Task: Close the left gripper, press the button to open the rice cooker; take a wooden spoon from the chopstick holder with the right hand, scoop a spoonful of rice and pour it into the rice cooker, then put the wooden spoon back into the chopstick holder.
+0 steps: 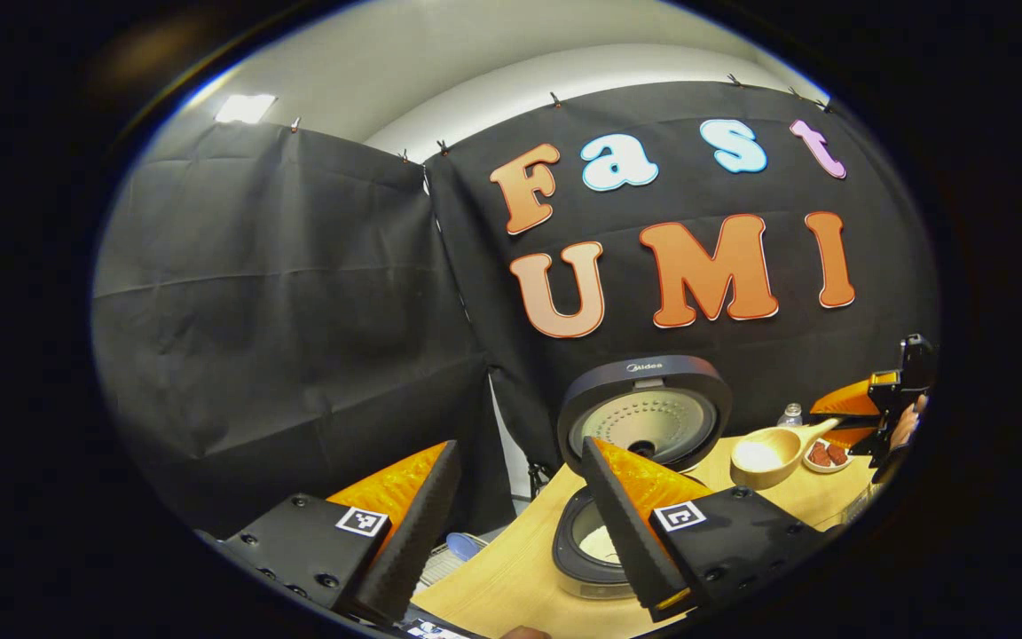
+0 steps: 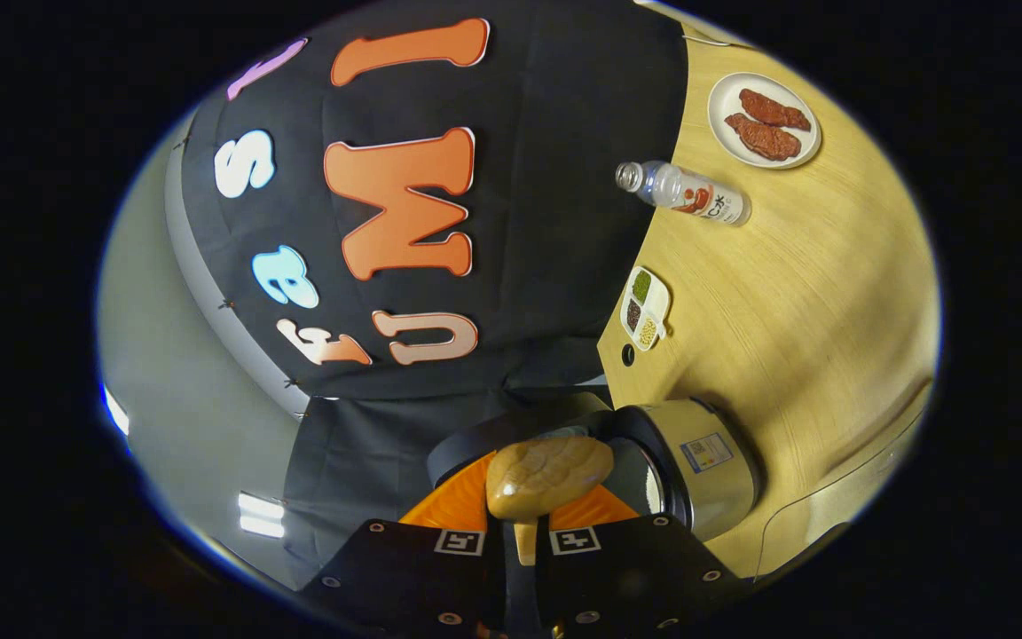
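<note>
- The wooden spoon is clamped by its handle in the right gripper, bowl forward at 12 o'clock.
- The open rice cooker is seen toward 3 o'clock of the spoon bowl.
- The left gripper is held wide open, empty.

The right tool is rolled sideways with fingers clamped; the left tool hangs spread apart.

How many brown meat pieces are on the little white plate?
2. Both meat pieces lie side by side on the white plate, at the table's far end past the water bottle. None looks hidden.
</note>
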`<state>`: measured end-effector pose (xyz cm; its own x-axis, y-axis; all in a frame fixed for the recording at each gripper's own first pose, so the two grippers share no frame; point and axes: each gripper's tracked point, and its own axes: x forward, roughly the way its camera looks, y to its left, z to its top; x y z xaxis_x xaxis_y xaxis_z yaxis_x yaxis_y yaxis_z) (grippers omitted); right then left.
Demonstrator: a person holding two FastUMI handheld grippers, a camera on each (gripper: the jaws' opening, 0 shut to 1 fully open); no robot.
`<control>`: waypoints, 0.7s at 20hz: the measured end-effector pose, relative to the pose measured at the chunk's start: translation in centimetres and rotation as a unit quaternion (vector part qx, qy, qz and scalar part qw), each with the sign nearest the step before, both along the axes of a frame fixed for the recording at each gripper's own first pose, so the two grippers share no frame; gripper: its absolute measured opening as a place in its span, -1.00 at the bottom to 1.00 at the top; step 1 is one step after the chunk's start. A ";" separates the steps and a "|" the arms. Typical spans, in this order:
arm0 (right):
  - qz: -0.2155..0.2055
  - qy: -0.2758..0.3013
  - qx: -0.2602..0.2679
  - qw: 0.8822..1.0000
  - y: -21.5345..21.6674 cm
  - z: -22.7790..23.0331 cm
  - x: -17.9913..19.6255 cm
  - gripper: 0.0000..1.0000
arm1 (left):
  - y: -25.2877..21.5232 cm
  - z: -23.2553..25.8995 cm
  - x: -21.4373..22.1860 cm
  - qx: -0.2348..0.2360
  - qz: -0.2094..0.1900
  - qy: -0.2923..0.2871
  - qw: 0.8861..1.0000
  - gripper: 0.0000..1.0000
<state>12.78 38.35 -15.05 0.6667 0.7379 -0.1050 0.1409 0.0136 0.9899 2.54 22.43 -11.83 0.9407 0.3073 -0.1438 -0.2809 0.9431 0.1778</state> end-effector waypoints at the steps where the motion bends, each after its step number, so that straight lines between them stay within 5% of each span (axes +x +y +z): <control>1: 0.003 -0.001 -0.007 1.000 0.9 0.0 0.0 -0.75 | 0.4 -0.2 0.1 0.000 0.002 0.002 1.000 0.87; 9: 0.018 -0.051 -0.113 0.992 6.7 0.2 1.6 -0.75 | 4.1 -2.5 -0.2 -0.019 0.020 0.016 0.999 0.72; 14: 0.015 -0.107 -0.207 0.972 8.4 0.8 2.3 -0.75 | 5.7 -3.9 -0.1 -0.035 0.026 0.026 0.999 0.72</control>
<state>15.08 46.76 -14.28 0.6843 0.6818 -0.2587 -0.0746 0.4183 0.9052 2.46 28.12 -15.71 0.9146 0.3430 -0.2140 -0.3220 0.9381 0.1274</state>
